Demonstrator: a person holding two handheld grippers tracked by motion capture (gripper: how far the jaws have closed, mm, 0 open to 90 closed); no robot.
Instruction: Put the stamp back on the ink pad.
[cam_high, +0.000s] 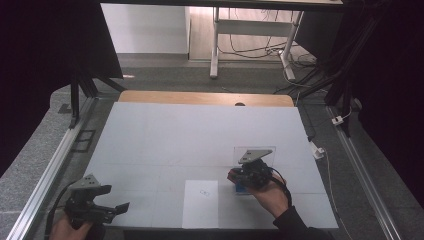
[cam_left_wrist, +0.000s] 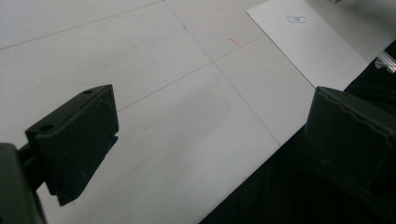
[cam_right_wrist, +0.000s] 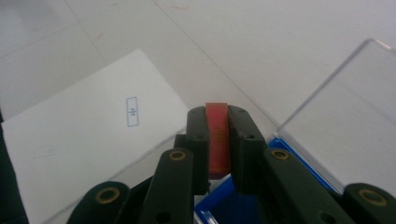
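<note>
My right gripper (cam_right_wrist: 218, 122) is shut on a thin red flat piece (cam_right_wrist: 218, 140), which stands upright between the black jaws. Just below it lies a blue box (cam_right_wrist: 229, 205) with a clear hinged lid (cam_right_wrist: 345, 121) standing open to the right. From above, the right gripper (cam_high: 235, 176) hovers at the near right of the white table (cam_high: 200, 135), with the red piece (cam_high: 232, 175) at its tip and the blue box (cam_high: 240, 189) under it. My left gripper (cam_high: 116, 198) rests at the near left corner, jaws wide apart and nothing between them (cam_left_wrist: 210, 140).
A white paper sheet (cam_high: 200, 204) with a small printed rectangle (cam_right_wrist: 132, 112) lies at the table's near edge, left of the box; it also reaches into the left gripper view (cam_left_wrist: 308, 42). Metal rails (cam_high: 50, 170) flank the table. A desk frame (cam_high: 250, 30) stands beyond.
</note>
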